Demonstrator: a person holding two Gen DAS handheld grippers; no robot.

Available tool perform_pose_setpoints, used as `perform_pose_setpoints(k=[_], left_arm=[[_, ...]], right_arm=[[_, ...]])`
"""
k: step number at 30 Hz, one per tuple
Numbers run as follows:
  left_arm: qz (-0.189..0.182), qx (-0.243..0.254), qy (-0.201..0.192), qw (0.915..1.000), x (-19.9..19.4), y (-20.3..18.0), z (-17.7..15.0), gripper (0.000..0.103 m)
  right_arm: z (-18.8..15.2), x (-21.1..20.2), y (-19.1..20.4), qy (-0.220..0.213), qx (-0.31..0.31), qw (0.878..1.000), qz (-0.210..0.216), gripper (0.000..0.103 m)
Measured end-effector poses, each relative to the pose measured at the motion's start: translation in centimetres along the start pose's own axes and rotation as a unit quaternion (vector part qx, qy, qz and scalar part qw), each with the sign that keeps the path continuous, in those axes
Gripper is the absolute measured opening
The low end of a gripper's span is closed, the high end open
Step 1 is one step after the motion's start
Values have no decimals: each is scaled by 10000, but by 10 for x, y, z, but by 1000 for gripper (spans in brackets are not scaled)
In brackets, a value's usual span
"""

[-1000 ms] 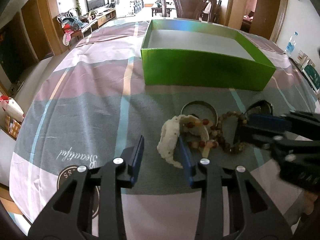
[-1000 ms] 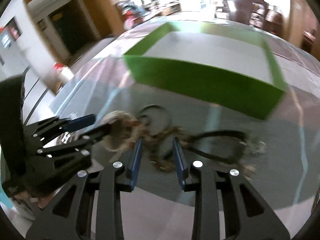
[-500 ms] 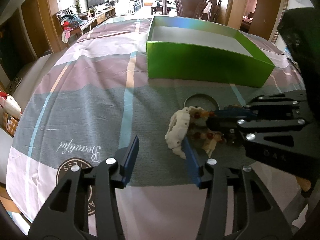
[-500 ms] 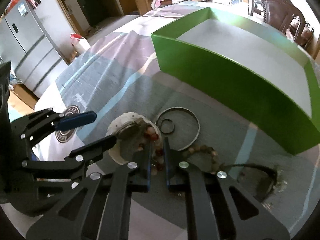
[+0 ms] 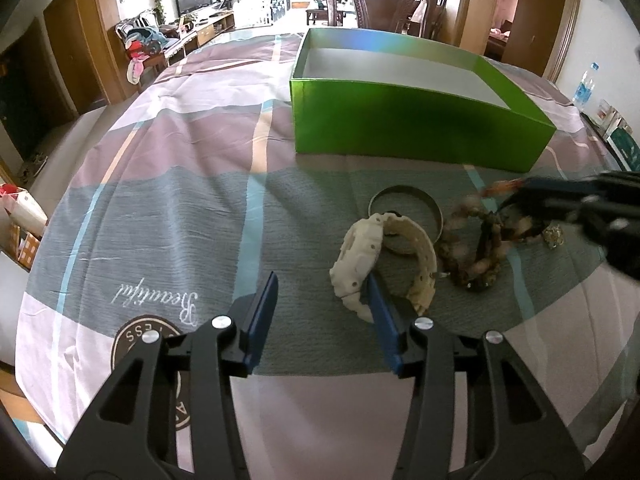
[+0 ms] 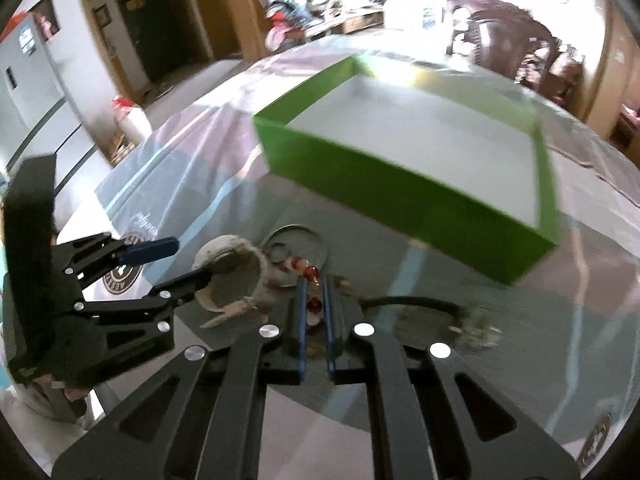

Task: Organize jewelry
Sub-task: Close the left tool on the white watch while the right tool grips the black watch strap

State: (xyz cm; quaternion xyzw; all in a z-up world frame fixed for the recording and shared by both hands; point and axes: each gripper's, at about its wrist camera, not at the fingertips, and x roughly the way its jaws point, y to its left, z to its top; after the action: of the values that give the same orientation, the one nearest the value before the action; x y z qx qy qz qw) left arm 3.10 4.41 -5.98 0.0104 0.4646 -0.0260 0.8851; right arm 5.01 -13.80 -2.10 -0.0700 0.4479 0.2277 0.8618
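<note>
A: Since the earlier frames the right claw (image 6: pixel 313 306) has been drawn back from the white watch (image 5: pixel 376 258) toward the right edge of the worktop (image 5: pixel 168 208), and its jaws have just been closing; a red-beaded bracelet (image 6: pixel 307 271) is now pinched between them. The jumble next to the watch has been pulled apart with it.

B: And the left claw (image 5: pixel 322 318)?

A: It is held about half open, with nothing between its pads. Its right pad is set against the near side of the watch band, which seems to be steadied that way while the bracelet is taken.

B: What does the coming move turn on?

A: On where the green box (image 5: pixel 416 132) lies from the loaded claw. The box is seen ahead of it, toward the far edge of the worktop, with its long axis running across the view; its white floor looks bare. The right hand is clearly the nearer of the two to the load, so the carry is judged to be its job, up and over the near wall.

B: What is shown in one view only?

A: The grip itself is shown only by the right wrist camera: red beads are seen between the blue pads and trailing beyond the tips. From the left wrist camera that claw is a blur at the right border, but the silver bangle (image 5: pixel 406 216), the brown bead strand (image 5: pixel 474 252) and the watch are seen sharply, all still on the cloth near the near edge.
</note>
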Motion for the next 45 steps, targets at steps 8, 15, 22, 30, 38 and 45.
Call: perform_pose_setpoints(k=[8,15,22,30,38,45], left_arm=[[16,95,-60,9999,2,-10,5,48],[85,187,-82,9998,4,-20,8,48],[210,168,-7,9996,11,-21,7,48],[272,145,27,9995,15,-18,8,47],[298,114,51,9995,19,-16,7,47],[289,131,38,9995,19,-17,7,48]], right_arm=[[-42,-18,-48,53,789,9942,-731,8],[-52,-3,-65,248,1147,9888,-925,21],[-41,10,-58,114,959,9914,-887,40],[-55,4,-45,409,675,9957,-480,8],[-80,-2,-61,825,868,9884,-930,24],[-50,-15,-54,2,950,9918,-854,45]])
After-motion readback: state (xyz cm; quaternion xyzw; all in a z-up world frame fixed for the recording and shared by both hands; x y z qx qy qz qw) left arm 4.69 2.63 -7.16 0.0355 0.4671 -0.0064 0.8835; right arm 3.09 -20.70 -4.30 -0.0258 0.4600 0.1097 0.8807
